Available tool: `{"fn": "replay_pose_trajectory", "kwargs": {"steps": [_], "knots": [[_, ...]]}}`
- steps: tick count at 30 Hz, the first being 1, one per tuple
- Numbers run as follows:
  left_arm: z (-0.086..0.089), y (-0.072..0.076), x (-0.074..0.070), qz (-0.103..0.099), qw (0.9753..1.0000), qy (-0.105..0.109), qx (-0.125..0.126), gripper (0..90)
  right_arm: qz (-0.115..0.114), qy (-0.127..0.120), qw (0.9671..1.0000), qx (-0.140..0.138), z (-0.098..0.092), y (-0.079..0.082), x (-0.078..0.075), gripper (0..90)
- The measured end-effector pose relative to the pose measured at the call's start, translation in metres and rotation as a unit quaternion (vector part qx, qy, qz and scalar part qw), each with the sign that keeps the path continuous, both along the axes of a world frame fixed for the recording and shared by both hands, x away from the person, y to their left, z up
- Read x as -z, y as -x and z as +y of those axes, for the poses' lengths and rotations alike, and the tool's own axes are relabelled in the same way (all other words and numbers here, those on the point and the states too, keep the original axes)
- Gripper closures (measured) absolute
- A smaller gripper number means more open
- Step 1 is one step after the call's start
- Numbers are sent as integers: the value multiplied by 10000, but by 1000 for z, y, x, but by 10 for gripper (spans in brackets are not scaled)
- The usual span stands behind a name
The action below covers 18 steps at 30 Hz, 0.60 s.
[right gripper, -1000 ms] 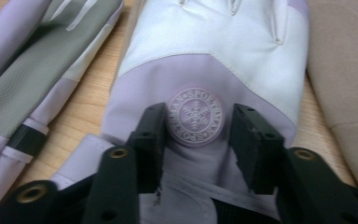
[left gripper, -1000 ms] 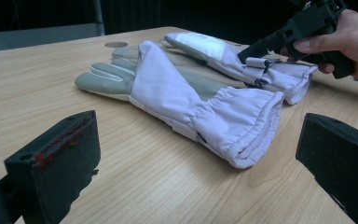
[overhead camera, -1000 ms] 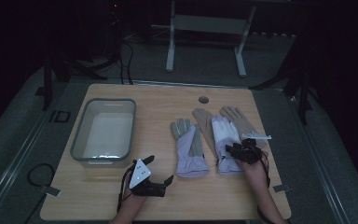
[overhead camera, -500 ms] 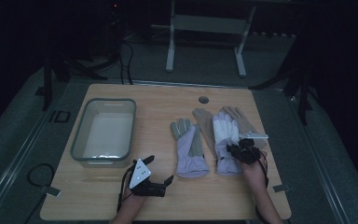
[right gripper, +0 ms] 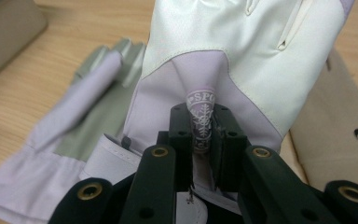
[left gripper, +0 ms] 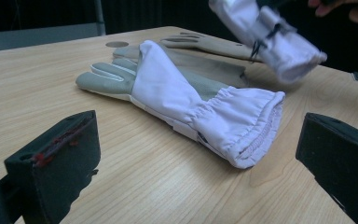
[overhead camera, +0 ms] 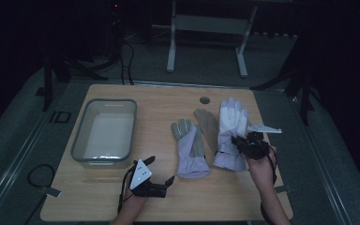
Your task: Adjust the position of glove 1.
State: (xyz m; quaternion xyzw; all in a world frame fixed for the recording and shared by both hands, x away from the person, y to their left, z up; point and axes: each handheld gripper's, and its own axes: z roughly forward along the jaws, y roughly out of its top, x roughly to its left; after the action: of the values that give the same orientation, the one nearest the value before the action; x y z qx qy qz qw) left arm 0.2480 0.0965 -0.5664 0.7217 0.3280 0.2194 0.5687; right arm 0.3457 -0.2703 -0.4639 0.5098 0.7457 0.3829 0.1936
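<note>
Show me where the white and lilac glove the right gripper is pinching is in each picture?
High view: the white and lilac fabric glove lies right of centre.
Left gripper view: its lifted cuff, top right.
Right gripper view: centre, pinched.
Shared landmark: the grey-palmed lilac glove beside it.

High view looks forward and down over the whole counter (overhead camera: pixel 168 98); both gripper views sit low and close, sharing the gloves (left gripper: pixel 186 93).

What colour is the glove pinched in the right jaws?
White and pale lilac glove, clearest in the right gripper view.
</note>
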Motion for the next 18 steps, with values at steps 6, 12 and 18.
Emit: {"fn": "replay_pose_trajectory", "kwargs": {"steps": [6,12,18], "knots": [[0,0,0,-1,10000,1,-3,0,-174,-40,9998,-92,14,7,-27,802],[0,0,0,-8,10000,-1,-13,0,-248,-68,9994,-235,36,14,-50,803],[0,0,0,-11,10000,1,-16,0,-275,-138,9987,-408,59,21,-57,802]]}}
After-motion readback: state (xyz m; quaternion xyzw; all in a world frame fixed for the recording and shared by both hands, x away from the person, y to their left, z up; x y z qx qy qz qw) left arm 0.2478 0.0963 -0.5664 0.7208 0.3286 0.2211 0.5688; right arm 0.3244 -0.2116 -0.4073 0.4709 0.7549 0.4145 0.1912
